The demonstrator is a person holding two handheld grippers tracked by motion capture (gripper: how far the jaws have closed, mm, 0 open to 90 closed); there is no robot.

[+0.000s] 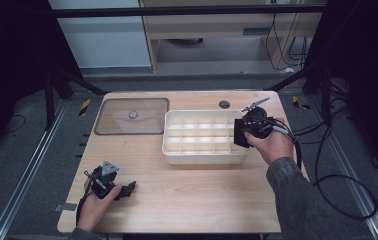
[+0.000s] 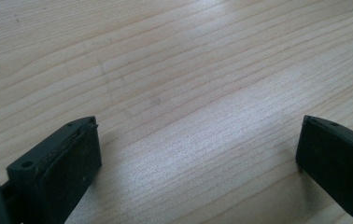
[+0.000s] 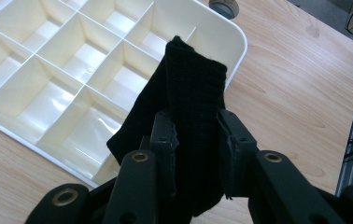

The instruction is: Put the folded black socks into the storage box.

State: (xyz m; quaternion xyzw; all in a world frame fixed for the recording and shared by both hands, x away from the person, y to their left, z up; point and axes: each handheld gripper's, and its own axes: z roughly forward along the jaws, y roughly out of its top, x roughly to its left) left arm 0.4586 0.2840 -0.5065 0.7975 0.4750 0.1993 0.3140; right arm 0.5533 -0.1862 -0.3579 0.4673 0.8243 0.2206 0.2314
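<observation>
Right gripper (image 3: 197, 140) clamps a black knitted cloth (image 3: 184, 98) over the white plastic divided tray's (image 1: 173, 150) right edge; left gripper (image 2: 198, 154), fingers spread, rests on the wooden counter (image 1: 187, 195) nearer the person.

Divider tray (image 1: 204, 156) is sitting mid-table, blocking the straight line across; its compartments (image 3: 62, 70) are lying open from above, though the black cloth (image 3: 188, 107) clamped in the right gripper (image 3: 198, 140) is hanging over the near-right corner cells. Clear lid (image 1: 132, 116) is occupying the far-left of the table (image 1: 187, 200), just beside the tray. Left gripper (image 2: 198, 154) is sitting jaws-apart over bare wood, with the whole front strip lying free.
</observation>
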